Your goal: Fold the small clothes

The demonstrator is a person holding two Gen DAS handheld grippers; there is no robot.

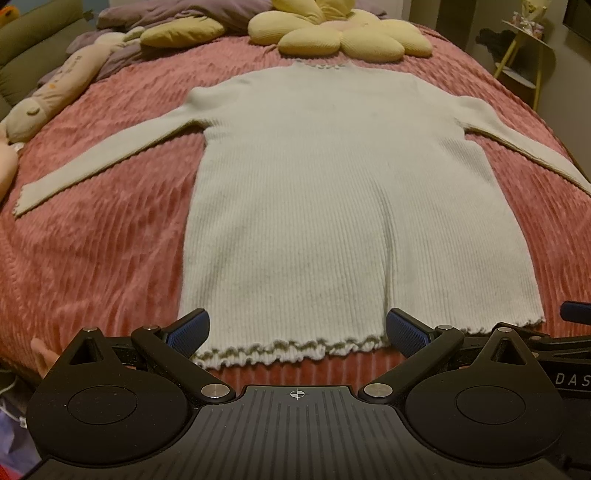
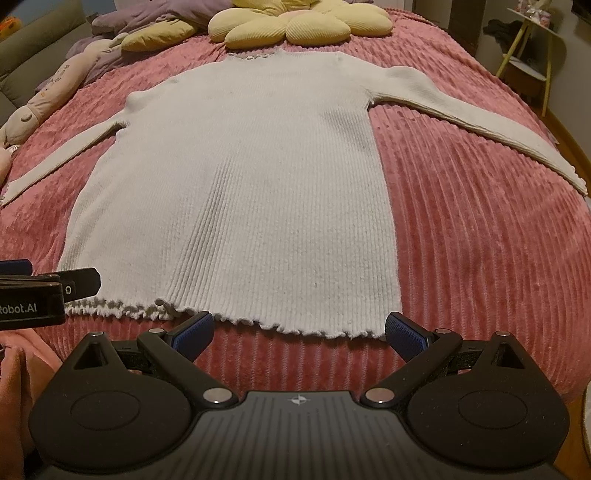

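A pale ribbed knit sweater (image 1: 314, 192) (image 2: 243, 192) lies flat on the pink bedspread, neck toward the far pillows, both sleeves spread out to the sides. Its ruffled hem (image 1: 288, 350) faces me. My left gripper (image 1: 297, 330) is open, hovering at the hem's left part with nothing between its blue pads. My right gripper (image 2: 299, 334) is open too, just short of the hem's right part. The left gripper's side (image 2: 48, 288) shows at the left edge of the right wrist view.
A yellow flower-shaped pillow (image 1: 340, 33) and purple bedding (image 1: 177, 14) lie beyond the neck. A long plush toy (image 1: 55, 92) rests along the bed's left side. A small yellow-legged side table (image 1: 524, 55) stands right of the bed. Pink corduroy bedspread (image 2: 480, 221) flanks the sweater.
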